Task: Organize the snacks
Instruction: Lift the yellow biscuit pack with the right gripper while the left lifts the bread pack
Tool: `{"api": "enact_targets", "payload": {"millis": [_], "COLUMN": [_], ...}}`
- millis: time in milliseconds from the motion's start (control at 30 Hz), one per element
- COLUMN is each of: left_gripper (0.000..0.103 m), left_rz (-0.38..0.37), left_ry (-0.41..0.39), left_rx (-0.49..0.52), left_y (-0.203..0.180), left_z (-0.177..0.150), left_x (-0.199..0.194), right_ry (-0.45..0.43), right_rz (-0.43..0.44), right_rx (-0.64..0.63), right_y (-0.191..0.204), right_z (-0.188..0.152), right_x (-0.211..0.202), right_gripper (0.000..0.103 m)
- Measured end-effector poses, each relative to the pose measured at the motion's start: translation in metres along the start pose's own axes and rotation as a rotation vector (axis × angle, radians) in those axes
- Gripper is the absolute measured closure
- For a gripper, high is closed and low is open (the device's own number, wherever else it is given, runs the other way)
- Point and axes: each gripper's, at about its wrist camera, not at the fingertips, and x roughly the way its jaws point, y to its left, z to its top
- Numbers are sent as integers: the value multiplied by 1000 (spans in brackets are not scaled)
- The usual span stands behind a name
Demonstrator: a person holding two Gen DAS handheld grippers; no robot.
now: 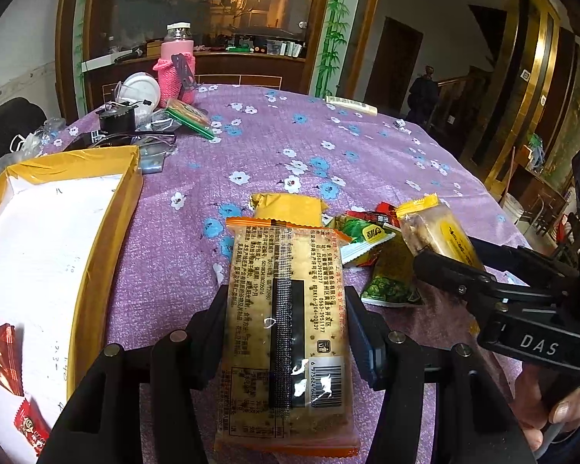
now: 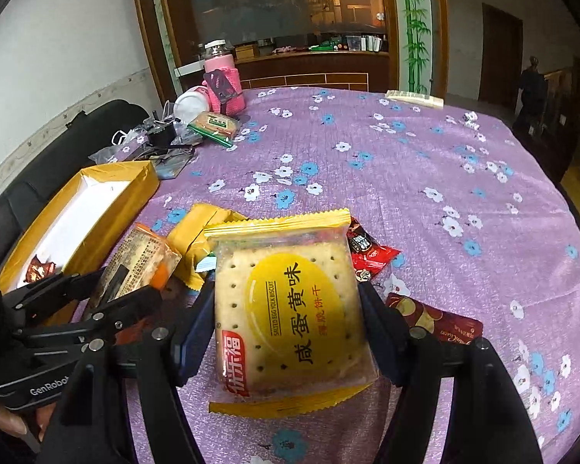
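Most of what I see is a broad tabletop [image 2: 425, 201] under a purple cloth printed with white and blue flowers, in a room with a dark wood-framed glass partition [image 2: 274, 4] and painted bamboo on its post. At the tabletop's left edge lies a shallow yellow box [image 1: 108, 228] with a white floor; I can see two red candy wrappers [image 1: 4, 355] in its near end. At the far left corner stands a bottle in a pink knitted sleeve [image 2: 222, 77] beside a clutter of cables and bags, and a green-edged snack packet [image 2: 214, 127] lies just in front of it.

Near me sits a loose pile of snacks: a plain yellow packet [image 1: 288, 207], green packets [image 1: 390, 282] and red wrappers [image 2: 371, 251].

My left hand-held gripper [image 1: 286, 332] is clamped on an orange-trimmed biscuit pack [image 1: 288, 332], back side up, showing small print and a barcode, lifted over the tabletop just right of the yellow box. My right hand-held gripper [image 2: 290, 317] is pinching a clear square cracker pack [image 2: 290, 309] with yellow ends and a round yellow label reading "Salted Egg Yolk Biscuit", held above the pile, just beside the other pack.
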Motion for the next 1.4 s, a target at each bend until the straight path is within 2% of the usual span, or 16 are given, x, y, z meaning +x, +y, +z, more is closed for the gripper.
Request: {"api": "enact_targets", "payload": {"millis": [300, 733, 1400], "left_gripper": [44, 44, 44], "left_rz": [29, 79, 88], "left_ry": [-30, -122, -106], "left_rx": [9, 59, 46], "left_y": [0, -9, -7], "left_z": [-1, -1, 0], "left_x": [-4, -19, -14], "right_ry": [-1, -13, -23], "right_rz": [3, 2, 12], "right_rx": [3, 4, -2], "right_y": [3, 1, 2], "right_z": [-1, -2, -2], "right_x": [0, -1, -3], "right_gripper": [33, 33, 33]}}
